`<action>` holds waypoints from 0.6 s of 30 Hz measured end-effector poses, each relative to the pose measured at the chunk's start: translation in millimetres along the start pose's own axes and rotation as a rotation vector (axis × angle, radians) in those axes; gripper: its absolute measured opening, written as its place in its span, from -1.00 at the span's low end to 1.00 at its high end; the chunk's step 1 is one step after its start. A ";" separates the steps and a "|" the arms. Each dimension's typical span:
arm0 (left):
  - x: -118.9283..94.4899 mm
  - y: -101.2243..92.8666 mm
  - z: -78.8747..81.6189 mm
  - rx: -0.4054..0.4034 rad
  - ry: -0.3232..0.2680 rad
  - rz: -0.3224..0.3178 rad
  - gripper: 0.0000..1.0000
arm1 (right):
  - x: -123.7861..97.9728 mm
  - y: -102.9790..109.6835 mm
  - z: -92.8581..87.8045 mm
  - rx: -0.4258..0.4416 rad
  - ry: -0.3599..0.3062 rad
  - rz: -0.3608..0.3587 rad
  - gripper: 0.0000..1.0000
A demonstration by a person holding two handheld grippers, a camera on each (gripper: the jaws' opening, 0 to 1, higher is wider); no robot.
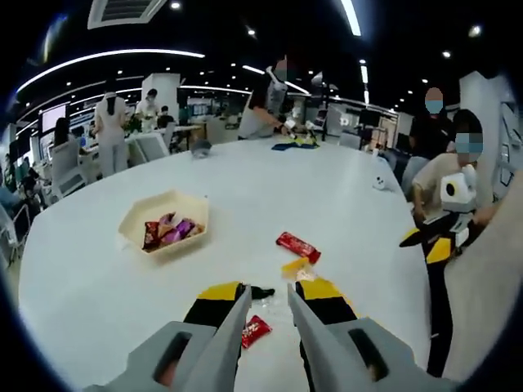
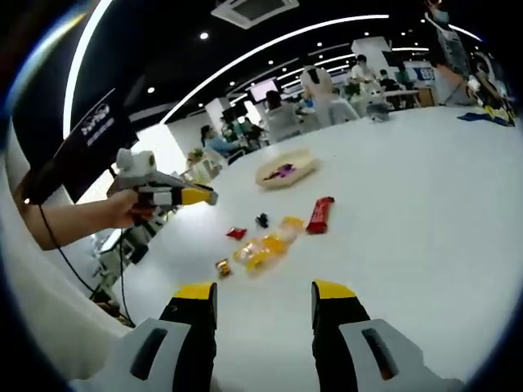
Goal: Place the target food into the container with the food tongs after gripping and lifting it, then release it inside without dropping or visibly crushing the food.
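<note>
Snacks scattered ahead of both your tongs, tray beyond them.

In the left gripper view, your left tongs (image 1: pixel 268 296) stand parted and empty; a small red wrapper (image 1: pixel 255 330) lies between the tips, a black piece (image 1: pixel 261 291) and a yellow packet (image 1: pixel 296 268) just past them, a long red bar (image 1: pixel 297 247) further on, and the cream tray (image 1: pixel 140 214) of sweets off left. The right tongs (image 1: pixel 435 242) enter at right.

In the right gripper view, your right tongs (image 2: pixel 265 296) gape wide, holding nothing. The yellow packet (image 2: pixel 265 247) lies ahead, the red bar (image 2: pixel 320 214) beside it, the tray (image 2: pixel 302 171) beyond. The left tongs (image 2: pixel 200 196) hover at left, nothing between you and the food.
</note>
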State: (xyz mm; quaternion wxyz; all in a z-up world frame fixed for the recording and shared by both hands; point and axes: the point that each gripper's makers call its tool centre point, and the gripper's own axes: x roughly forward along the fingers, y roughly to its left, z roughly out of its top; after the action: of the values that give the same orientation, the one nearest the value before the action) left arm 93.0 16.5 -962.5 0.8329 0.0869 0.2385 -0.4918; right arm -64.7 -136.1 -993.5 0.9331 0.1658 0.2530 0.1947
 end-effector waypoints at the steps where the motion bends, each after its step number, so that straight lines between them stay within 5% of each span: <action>1: 0.5 0.5 -1.7 0.010 0.005 0.001 -0.52 | 0.2 -3.2 2.0 0.010 -0.006 -0.007 -0.06; 7: 1.7 2.2 -5.2 0.007 -0.015 0.010 -0.52 | 3.3 0.1 7.3 -0.007 -0.007 0.001 -0.06; 18: 18.0 -17.7 -36.4 0.123 0.080 -0.049 -0.51 | -7.8 -5.8 -1.6 0.006 0.001 -0.029 -0.06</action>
State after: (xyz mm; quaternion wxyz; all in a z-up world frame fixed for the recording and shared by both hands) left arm 73.6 7.4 -1001.3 0.8033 0.1518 0.2430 -0.5221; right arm -70.1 -144.3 -994.0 0.9352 0.1650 0.2563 0.1803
